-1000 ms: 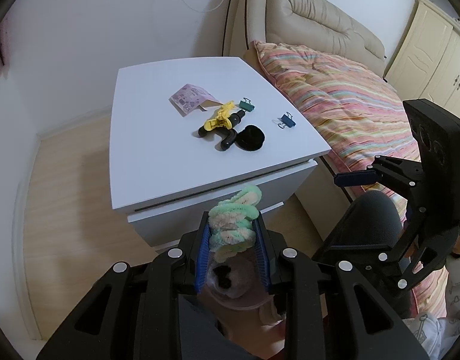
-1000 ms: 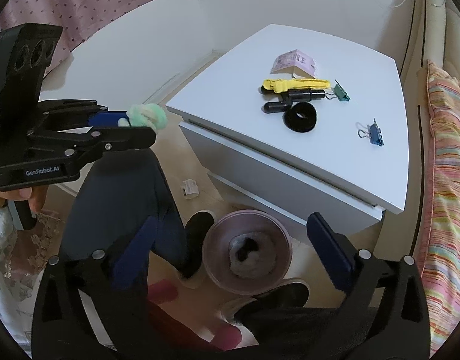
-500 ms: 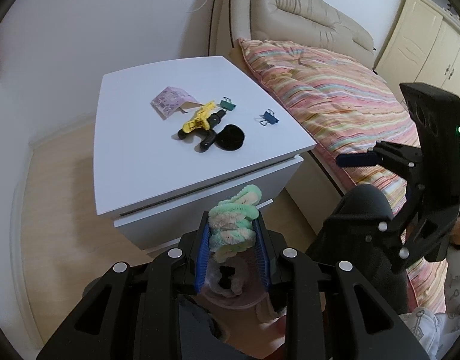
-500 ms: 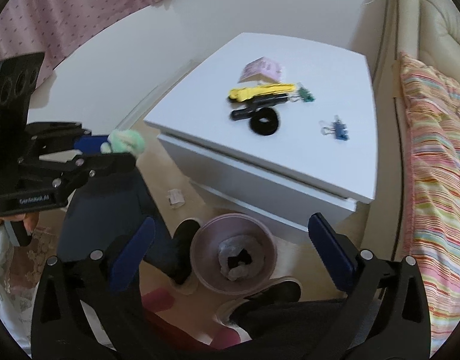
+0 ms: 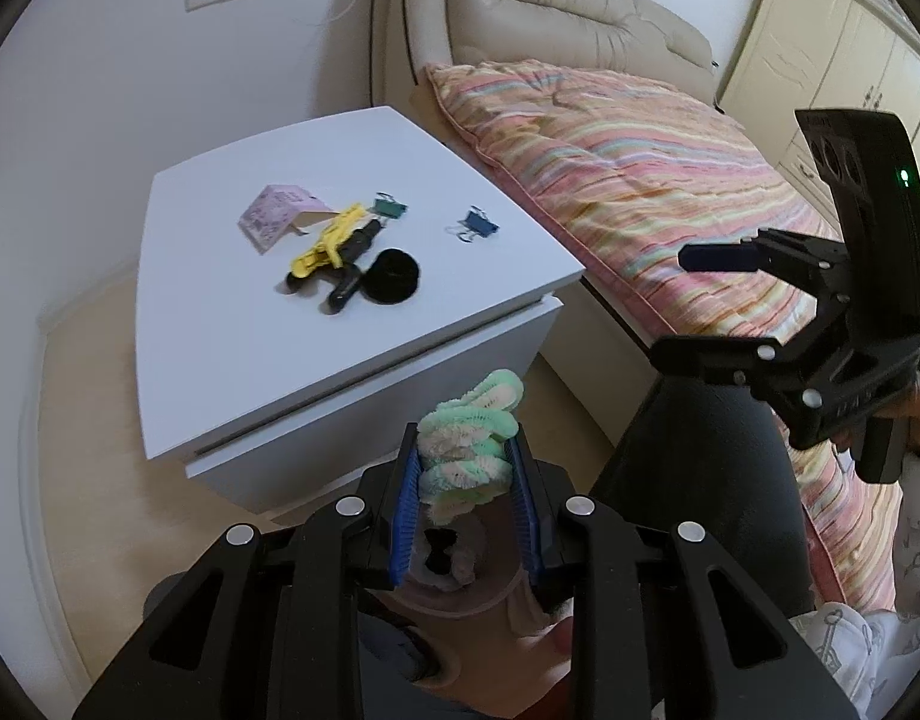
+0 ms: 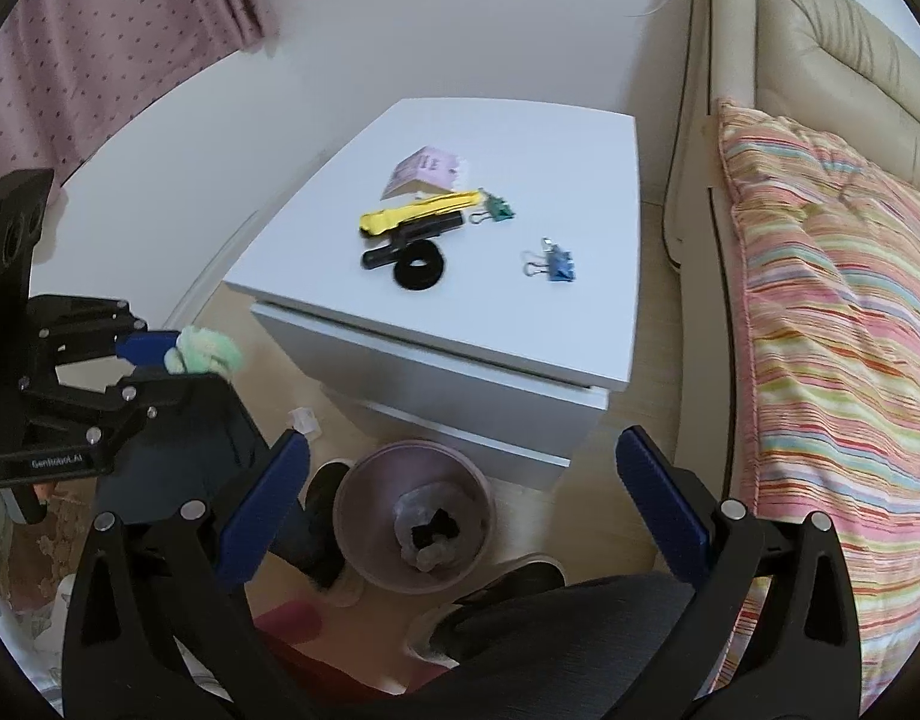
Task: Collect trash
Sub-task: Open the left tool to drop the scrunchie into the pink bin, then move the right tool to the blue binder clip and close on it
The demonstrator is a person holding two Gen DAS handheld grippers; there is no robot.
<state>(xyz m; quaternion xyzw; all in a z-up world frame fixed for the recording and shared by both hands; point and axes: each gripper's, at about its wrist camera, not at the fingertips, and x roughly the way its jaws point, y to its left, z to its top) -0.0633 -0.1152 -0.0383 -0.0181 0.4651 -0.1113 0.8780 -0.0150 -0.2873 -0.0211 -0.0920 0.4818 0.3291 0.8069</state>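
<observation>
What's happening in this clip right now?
A person holding two grippers is tidying up trash. The left gripper is clamped on a fuzzy green and pink scrunchie, held above a pink waste bin on the floor in front of the white nightstand. The right gripper is open and empty, also over the bin. On the nightstand lie a pink paper, a yellow clip, a black ring and two binder clips.

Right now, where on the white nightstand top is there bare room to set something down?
The nightstand top is bare along its front edge, below the black ring, and across its back strip by the wall. The middle is crowded: pink paper, yellow tool, green clip, blue clip.
</observation>
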